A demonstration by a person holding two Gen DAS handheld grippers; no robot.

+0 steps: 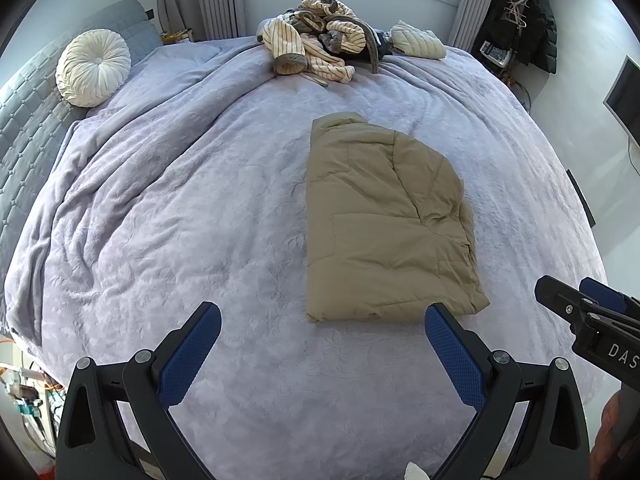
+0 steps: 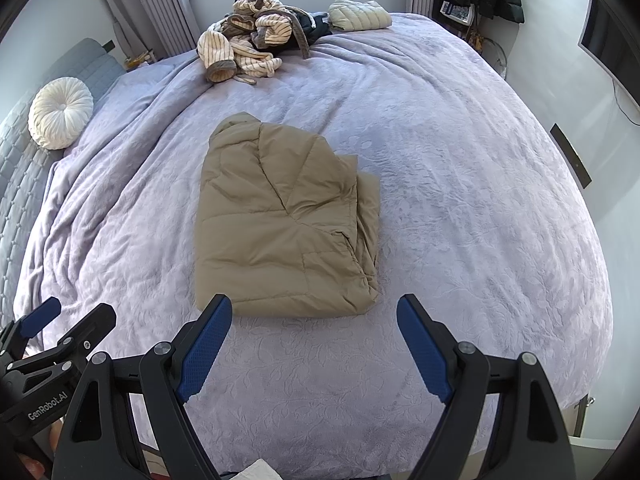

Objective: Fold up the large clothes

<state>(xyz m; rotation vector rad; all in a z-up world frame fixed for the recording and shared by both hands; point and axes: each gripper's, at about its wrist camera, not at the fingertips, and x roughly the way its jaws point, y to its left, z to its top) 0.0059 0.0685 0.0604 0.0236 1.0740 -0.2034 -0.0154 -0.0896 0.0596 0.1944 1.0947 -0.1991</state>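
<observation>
Tan puffer jacket [image 2: 286, 220] lay folded into a compact rectangle near the middle of the lavender bedspread [image 2: 460, 200], touching neither tool. I had my left gripper [image 1: 322, 330] and right gripper [image 2: 314, 322] both spread wide and empty just short of its near edge. Beyond it (by the window) sat a striped robe heap [image 2: 244, 44] and a cream quilted garment [image 2: 360, 14], with a round white cushion [image 1: 94, 68] off to the left.

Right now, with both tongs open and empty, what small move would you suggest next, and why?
Probably reach toward the striped robe: the tan jacket already lies folded, the robe is crumpled at the far edge, and the left tongs and right tongs hold nothing.
</observation>
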